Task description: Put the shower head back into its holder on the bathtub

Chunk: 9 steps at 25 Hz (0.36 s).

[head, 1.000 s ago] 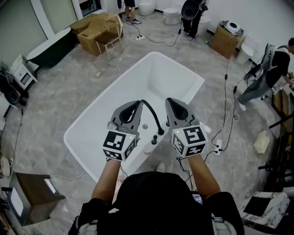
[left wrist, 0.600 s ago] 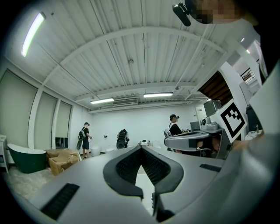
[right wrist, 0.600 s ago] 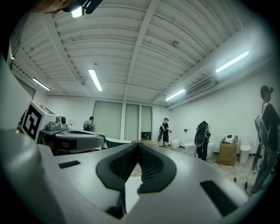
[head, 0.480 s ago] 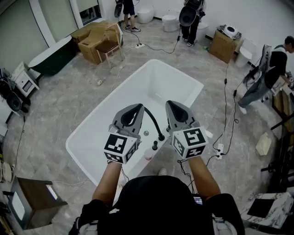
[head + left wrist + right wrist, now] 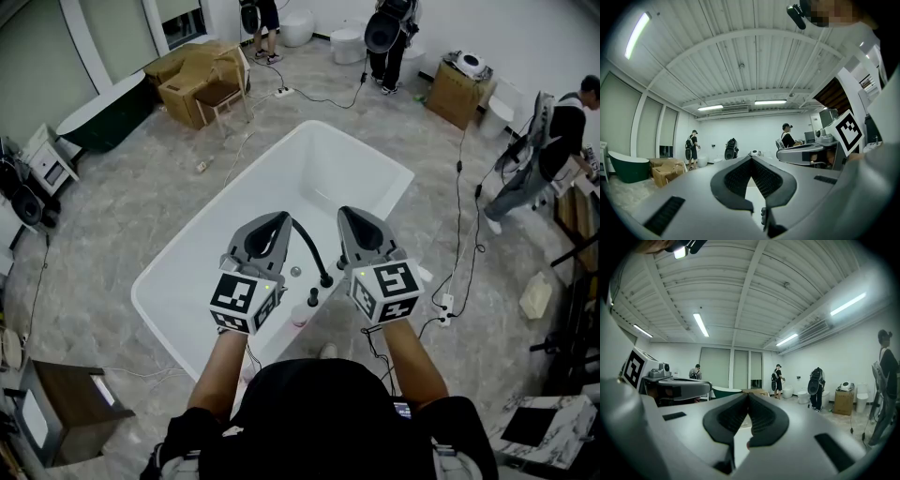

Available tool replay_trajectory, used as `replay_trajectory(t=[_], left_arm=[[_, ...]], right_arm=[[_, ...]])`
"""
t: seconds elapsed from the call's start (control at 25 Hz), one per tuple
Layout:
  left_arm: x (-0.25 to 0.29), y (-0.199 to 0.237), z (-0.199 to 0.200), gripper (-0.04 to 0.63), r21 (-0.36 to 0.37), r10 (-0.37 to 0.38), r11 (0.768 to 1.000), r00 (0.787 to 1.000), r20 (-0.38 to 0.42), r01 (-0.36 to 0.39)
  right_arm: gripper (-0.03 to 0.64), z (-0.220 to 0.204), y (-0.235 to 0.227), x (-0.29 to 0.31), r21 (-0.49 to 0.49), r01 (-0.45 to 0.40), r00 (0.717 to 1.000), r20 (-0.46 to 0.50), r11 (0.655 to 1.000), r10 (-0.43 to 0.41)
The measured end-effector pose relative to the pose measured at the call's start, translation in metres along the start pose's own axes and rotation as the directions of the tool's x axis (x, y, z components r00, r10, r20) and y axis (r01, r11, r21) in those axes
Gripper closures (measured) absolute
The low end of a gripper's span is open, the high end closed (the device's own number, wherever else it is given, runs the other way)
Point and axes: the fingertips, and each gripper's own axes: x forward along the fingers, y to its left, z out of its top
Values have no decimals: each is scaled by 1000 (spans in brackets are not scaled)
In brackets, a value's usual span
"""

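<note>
A white bathtub (image 5: 187,272) lies below me on the marble floor. A black curved spout (image 5: 309,246) and two black tap knobs (image 5: 326,279) stand on its near rim. Beside them sits a small pale fitting (image 5: 300,316); I cannot tell whether it is the shower head. My left gripper (image 5: 281,218) hovers level over the near end of the tub, left of the spout, shut and empty (image 5: 751,158). Just right of the spout my right gripper (image 5: 349,213) is held the same way, jaws together with nothing between them (image 5: 748,395).
Cardboard boxes (image 5: 202,66) and a chair stand beyond the tub at upper left. A dark green tub (image 5: 103,108) lies at the left. People stand at the far wall (image 5: 389,33) and at the right (image 5: 553,141). Cables and a power strip (image 5: 445,302) run along the tub's right side.
My left gripper has risen a little over the tub's near end. The right gripper has kept its place. Both stay shut and empty.
</note>
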Motion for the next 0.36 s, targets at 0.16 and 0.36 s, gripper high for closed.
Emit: replay_trajectory(t=[0.16,0.36], left_arm=[[3,1,-3,581,-1,0,1000,1000,12,0],[4,2,-9,581,-4,-3,1000,1000,-2,3]], right_arm=[[594,-3,-1,2,7,-4,1000,-6,1000,4],[594,-9,1,4,7,-6,1000,-11,1000,6]])
